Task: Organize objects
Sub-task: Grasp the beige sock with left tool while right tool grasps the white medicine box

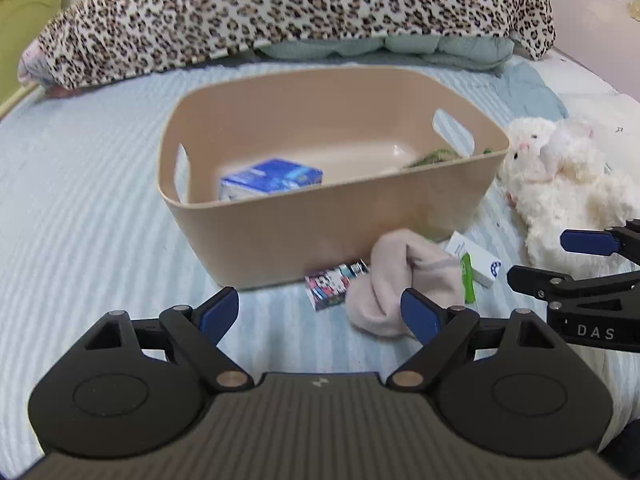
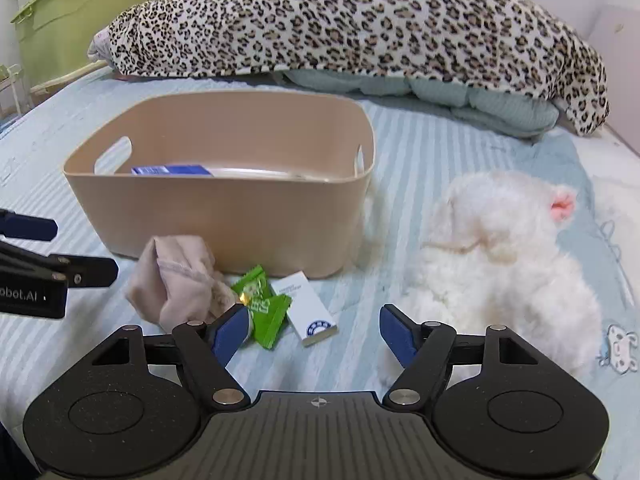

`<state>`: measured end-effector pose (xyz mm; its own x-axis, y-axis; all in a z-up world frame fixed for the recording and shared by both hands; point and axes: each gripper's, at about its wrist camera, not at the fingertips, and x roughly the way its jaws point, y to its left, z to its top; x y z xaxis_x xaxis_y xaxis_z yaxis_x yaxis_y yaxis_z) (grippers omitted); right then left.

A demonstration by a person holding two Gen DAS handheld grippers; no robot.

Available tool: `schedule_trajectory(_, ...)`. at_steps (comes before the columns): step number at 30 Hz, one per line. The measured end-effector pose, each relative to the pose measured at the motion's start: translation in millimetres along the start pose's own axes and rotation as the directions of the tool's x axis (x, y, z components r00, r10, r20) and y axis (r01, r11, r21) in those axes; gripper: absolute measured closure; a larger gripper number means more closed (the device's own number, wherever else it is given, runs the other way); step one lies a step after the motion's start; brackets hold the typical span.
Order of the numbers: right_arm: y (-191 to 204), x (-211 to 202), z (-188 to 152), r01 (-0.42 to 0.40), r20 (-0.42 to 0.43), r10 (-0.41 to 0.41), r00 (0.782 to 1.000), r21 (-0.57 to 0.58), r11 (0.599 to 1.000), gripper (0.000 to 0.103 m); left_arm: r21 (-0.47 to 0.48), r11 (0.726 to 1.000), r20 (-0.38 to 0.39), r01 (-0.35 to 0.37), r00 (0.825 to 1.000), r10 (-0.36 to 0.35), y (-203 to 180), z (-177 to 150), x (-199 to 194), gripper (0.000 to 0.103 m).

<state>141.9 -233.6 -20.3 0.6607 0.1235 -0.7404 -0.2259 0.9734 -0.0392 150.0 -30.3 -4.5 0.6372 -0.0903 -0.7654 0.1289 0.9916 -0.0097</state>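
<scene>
Tongs on both sides are spread and empty: left tongs [image 1: 320, 314] hover over the bed [image 1: 80, 184] before the beige bin [image 1: 320, 224], right tongs [image 2: 314, 330] near the white plush toy [image 2: 500, 272]. Bin contents: blue box [image 1: 270, 178]. Outside, against the bin's front wall, lie a pink sock [image 2: 180, 284], green packet [image 2: 262, 304], white box [image 2: 310, 308] and small printed carton [image 1: 334, 284].

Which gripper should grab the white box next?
Right. The white box lies just ahead between the open jaws of the right gripper; the left gripper faces the sock.
</scene>
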Motion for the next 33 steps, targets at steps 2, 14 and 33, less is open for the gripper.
schedule_trajectory(2, 0, 6, -2, -0.008, -0.011, 0.008, 1.000, -0.001, 1.000, 0.030, 0.003, 1.000, 0.002, -0.001, 1.000, 0.001, -1, -3, 6, 0.014)
schedule_trajectory(14, 3, 44, -11, -0.081, -0.050, 0.080, 0.996, -0.013, 0.997, 0.039, -0.009, 0.999, -0.026, 0.041, 0.999, -0.041, -3, -4, 40, 0.014)
schedule_trajectory(33, -18, 67, -15, -0.107, -0.036, 0.109, 0.993, 0.043, 0.993, 0.051, 0.053, 0.995, -0.026, 0.090, 0.996, -0.089, -17, -4, 52, 0.096)
